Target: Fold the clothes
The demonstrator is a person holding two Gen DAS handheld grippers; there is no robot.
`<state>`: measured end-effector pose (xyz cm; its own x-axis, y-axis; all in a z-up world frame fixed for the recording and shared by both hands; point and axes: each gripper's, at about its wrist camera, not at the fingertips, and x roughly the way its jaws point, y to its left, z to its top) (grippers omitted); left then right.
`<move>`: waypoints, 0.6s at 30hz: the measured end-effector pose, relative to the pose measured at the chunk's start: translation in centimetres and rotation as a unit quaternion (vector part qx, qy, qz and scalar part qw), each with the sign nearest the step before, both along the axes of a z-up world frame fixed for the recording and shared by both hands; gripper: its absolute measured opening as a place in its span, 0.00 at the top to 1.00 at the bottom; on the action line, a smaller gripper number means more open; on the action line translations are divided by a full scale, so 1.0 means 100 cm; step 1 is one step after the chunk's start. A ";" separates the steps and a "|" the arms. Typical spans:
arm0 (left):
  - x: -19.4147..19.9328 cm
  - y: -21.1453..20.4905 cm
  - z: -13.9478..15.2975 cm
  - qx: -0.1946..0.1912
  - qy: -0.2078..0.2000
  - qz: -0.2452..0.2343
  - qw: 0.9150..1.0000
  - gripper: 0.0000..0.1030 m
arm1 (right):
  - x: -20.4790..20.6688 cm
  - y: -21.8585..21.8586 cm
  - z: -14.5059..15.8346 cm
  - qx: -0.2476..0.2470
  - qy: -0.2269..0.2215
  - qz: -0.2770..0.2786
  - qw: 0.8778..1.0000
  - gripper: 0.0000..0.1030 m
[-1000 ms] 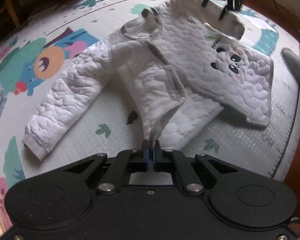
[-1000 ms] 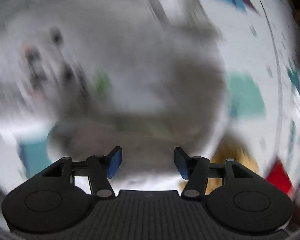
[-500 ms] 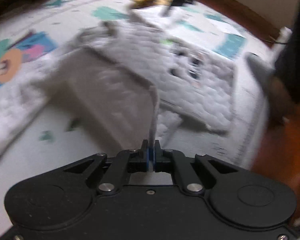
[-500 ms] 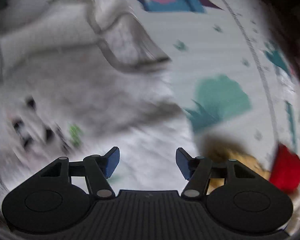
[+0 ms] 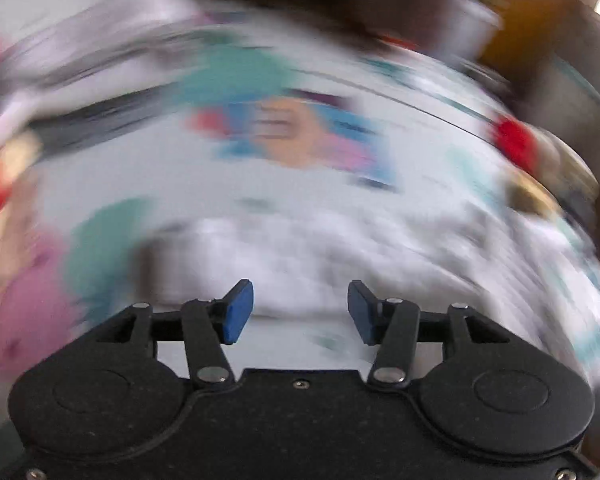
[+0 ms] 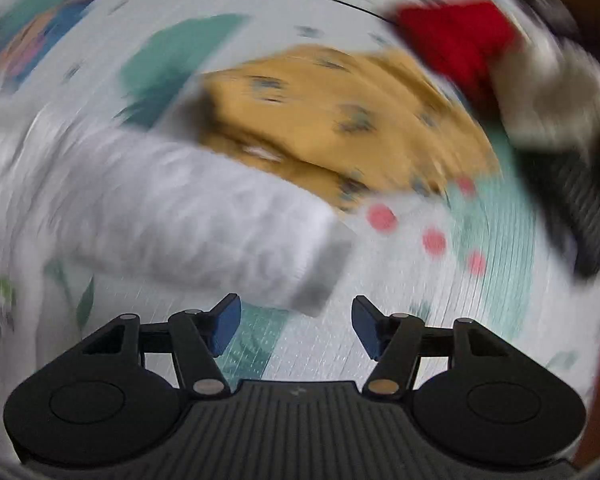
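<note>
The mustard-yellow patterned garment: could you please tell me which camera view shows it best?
The right wrist view: the mustard-yellow patterned garment fills the upper middle, blurred but recognisable, behind the white quilted sleeve. The left wrist view shows at most a smeared yellowish patch at its right edge; I cannot tell if it is the same garment.

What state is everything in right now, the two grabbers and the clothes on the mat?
Left gripper: jaws opening, nothing between them.
Right gripper: jaws opening, nothing between them.
White quilted jacket: lying on the mat, its sleeve ahead of the right gripper.
Mustard garment: rumpled, unfolded.
Red garment: bunched.
</note>
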<state>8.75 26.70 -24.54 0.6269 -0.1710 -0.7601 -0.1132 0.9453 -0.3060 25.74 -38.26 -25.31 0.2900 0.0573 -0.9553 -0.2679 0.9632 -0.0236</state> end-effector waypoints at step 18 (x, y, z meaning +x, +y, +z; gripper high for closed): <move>0.044 0.018 -0.033 -0.056 0.007 0.029 0.998 0.94 | -0.040 -0.026 -0.030 0.222 0.114 -0.086 0.965 0.89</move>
<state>13.12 28.48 -27.84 0.6277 -0.2188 -0.7471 -0.1723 0.8969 -0.4074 21.72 -40.90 -28.28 0.1179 0.4444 -0.8880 -0.0522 0.8958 0.4414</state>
